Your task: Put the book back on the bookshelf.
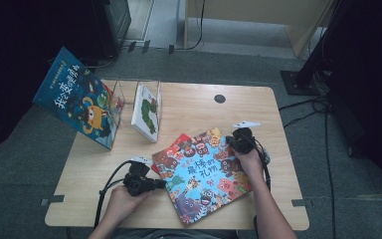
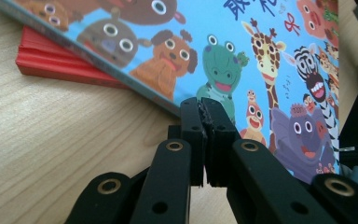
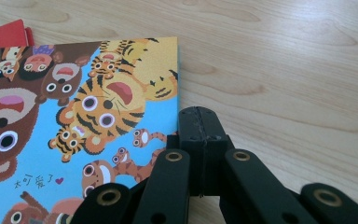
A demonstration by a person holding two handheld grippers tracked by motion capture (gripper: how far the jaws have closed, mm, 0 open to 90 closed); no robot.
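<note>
A person is sitting at a pale wooden worktop with a hand-held gripper in each hand, both working at a blue picture book whose cover is crowded with cartoon animals. This book is lying flat near the person's edge of the worktop, turned at an angle, and it is resting partly on top of a red book that is peeking out from under its far left corner. The left hand-held gripper is sitting at the book's left edge; in the left gripper view its jaws are pressed together with nothing between them, and their tips are lying just at the edge of the cover beside a green frog. The right hand-held gripper is resting at the book's far right corner; in the right gripper view its jaws are likewise pressed together and pinching nothing, with the tips sitting right beside the book's edge, near the tiger drawings, over bare wood. Farther back on the left, a clear acrylic book stand is holding a white caterpillar book upright, and a large blue book with an orange monster is leaning against the stand's left side, overhanging the worktop's edge.
</note>
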